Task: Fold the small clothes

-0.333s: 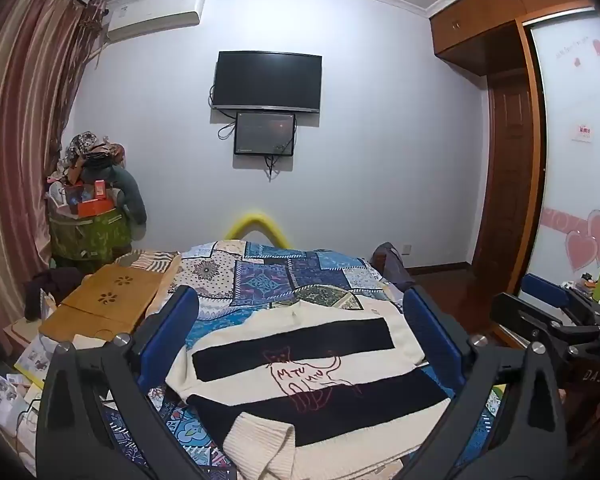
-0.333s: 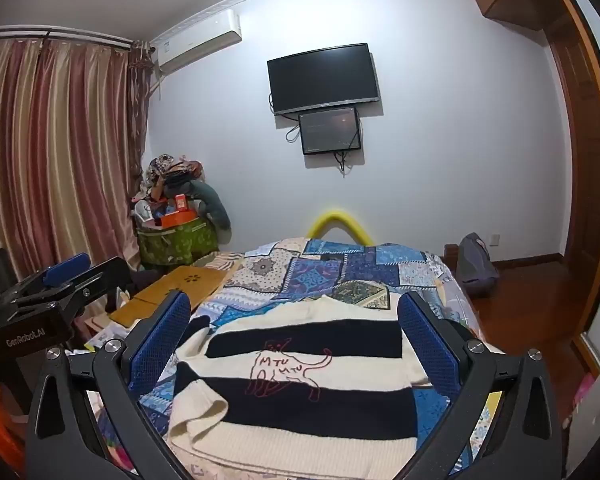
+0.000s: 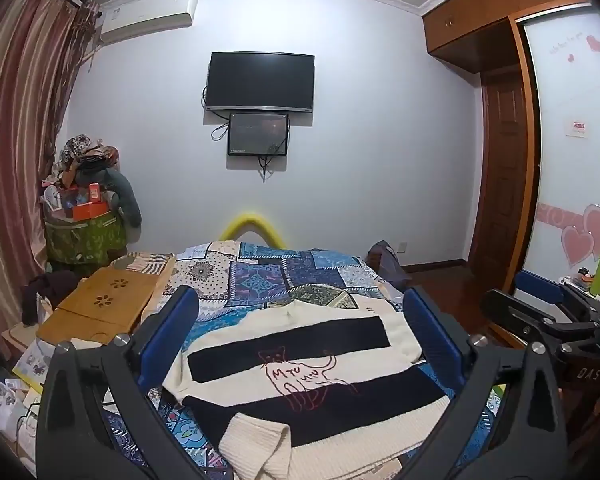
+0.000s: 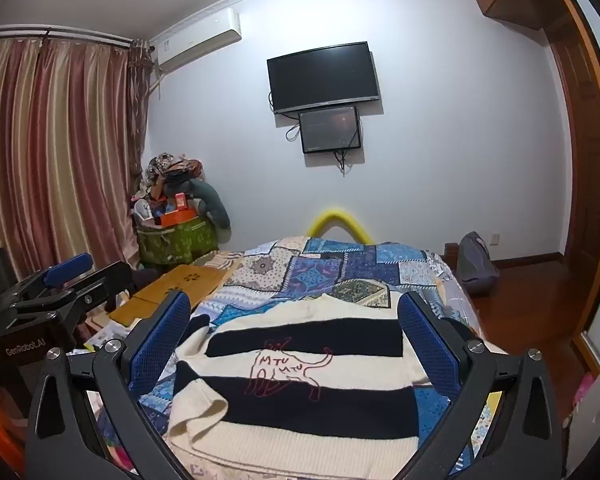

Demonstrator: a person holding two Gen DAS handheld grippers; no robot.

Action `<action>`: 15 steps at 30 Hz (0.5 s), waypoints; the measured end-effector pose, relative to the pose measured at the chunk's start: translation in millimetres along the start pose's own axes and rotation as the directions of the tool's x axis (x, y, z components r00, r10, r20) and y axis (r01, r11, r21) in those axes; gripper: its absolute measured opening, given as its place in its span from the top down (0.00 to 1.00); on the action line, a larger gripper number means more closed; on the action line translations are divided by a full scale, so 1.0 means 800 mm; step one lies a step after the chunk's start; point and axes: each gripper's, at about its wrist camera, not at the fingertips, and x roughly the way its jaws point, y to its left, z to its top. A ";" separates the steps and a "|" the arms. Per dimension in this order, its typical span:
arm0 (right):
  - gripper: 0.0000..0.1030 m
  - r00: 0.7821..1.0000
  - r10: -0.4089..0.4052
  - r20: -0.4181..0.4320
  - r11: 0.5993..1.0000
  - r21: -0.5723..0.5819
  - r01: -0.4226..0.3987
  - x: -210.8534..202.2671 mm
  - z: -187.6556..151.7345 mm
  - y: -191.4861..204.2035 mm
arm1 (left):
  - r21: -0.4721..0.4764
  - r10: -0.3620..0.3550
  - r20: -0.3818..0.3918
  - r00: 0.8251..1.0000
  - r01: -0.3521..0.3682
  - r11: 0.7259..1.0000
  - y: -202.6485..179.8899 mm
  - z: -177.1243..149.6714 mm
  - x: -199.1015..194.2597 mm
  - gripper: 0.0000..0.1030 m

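1. This is a bedroom in a home: a bed point(image 3: 284, 276) with a blue patchwork quilt point(image 4: 340, 268) fills the middle of the room.
2. A dark television point(image 3: 260, 82) hangs on the pale wall, with a smaller screen point(image 3: 258, 134) just below it and cables dangling.
3. An air conditioner point(image 4: 200, 40) is mounted high near the ceiling, beside striped pink curtains point(image 4: 52, 152).
4. A wooden wardrobe point(image 3: 496, 12) and a wooden door point(image 3: 504, 176) stand on the right, next to a panel with pink heart stickers point(image 3: 580, 236).
5. A green bag point(image 3: 84, 236) heaped with household clutter sits in the corner.
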 end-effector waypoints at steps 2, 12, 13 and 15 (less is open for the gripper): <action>0.00 1.000 -0.002 0.000 1.000 0.002 0.002 0.003 0.002 -0.002 | 0.002 0.000 -0.001 1.000 0.000 1.000 -0.003 0.000 0.001 0.00; 0.00 1.000 -0.007 0.000 1.000 0.006 0.007 0.003 -0.001 -0.007 | -0.002 -0.007 -0.008 1.000 0.007 1.000 0.000 -0.002 0.008 0.00; 0.00 1.000 -0.007 -0.001 1.000 0.007 0.007 0.004 -0.001 -0.007 | -0.002 -0.007 -0.007 1.000 0.007 1.000 0.001 -0.004 0.009 0.00; 0.00 1.000 -0.007 -0.001 1.000 0.007 0.007 0.005 -0.002 -0.006 | -0.002 -0.007 -0.007 1.000 0.007 1.000 0.001 -0.003 0.009 0.00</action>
